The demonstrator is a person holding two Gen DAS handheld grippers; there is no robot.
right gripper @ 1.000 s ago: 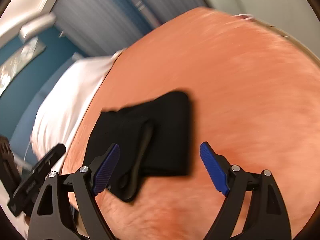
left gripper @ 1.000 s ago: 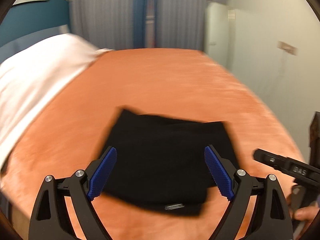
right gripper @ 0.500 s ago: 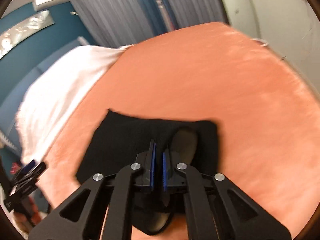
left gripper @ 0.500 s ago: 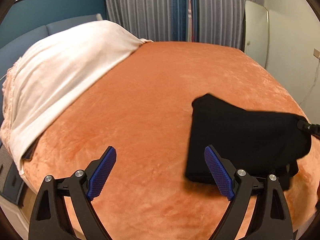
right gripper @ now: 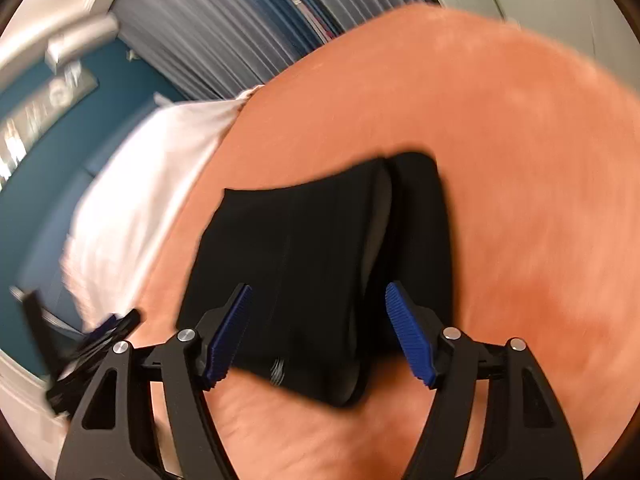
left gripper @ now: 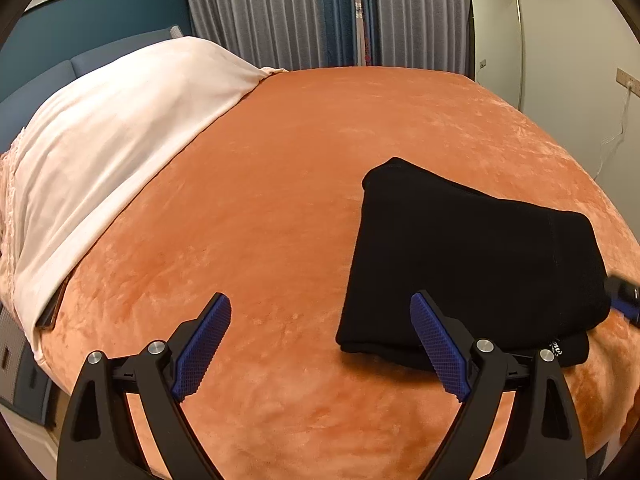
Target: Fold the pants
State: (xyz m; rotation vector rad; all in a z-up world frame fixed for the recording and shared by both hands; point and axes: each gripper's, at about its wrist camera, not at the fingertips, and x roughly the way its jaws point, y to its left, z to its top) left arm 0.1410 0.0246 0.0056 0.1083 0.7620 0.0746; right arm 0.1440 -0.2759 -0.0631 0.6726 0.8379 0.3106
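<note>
The black pants (left gripper: 472, 256) lie folded into a compact rectangle on the orange bed cover (left gripper: 280, 184). My left gripper (left gripper: 320, 348) is open and empty, low over the cover, just left of the pants' near left corner. In the right wrist view, which is blurred, the pants (right gripper: 320, 264) lie straight ahead. My right gripper (right gripper: 318, 332) is open above their near edge and holds nothing. Its tip also shows at the right edge of the left wrist view (left gripper: 624, 300).
A white blanket (left gripper: 104, 144) covers the head of the bed at the left. Grey curtains (left gripper: 320, 12) hang behind the bed, and a white wall (left gripper: 580, 60) stands to the right. The bed edge runs close below both grippers.
My right gripper was shut half a second ago and is now open over the pants' near edge. My left gripper swung left off the pants a second ago and has since stayed beside them.
</note>
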